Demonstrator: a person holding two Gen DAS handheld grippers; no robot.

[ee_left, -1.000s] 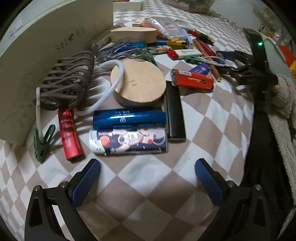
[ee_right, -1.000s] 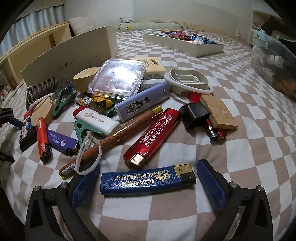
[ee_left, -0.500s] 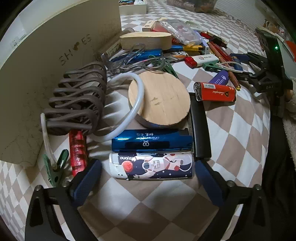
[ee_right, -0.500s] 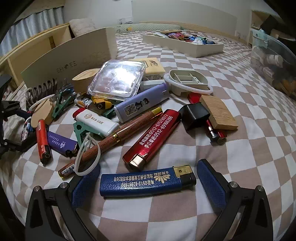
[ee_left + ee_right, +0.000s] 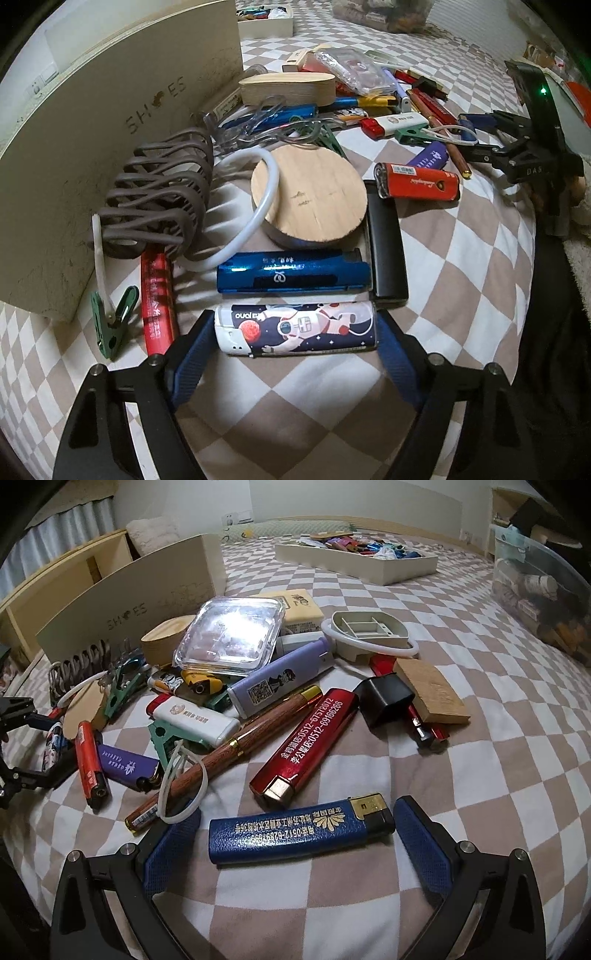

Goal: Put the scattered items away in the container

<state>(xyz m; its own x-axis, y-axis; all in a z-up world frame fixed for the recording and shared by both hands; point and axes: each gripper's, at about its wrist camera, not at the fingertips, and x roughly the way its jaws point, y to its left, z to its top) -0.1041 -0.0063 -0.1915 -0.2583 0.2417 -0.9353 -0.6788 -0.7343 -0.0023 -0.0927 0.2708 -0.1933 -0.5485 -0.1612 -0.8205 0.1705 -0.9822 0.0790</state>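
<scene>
Between the closing left tongs [image 5: 295,345] (nearly touching) lies the astronaut lighter [image 5: 297,328].

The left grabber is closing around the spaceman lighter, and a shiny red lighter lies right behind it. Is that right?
Not quite. The left gripper is closing around the astronaut lighter, but the shiny lighter right behind it is blue, not red. The left wrist view shows it.

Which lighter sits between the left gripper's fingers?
The astronaut-print lighter, lying crosswise between the left gripper's closing fingers. The shiny blue lighter lies just beyond it, and the red lighter lies outside the fingers.
</scene>
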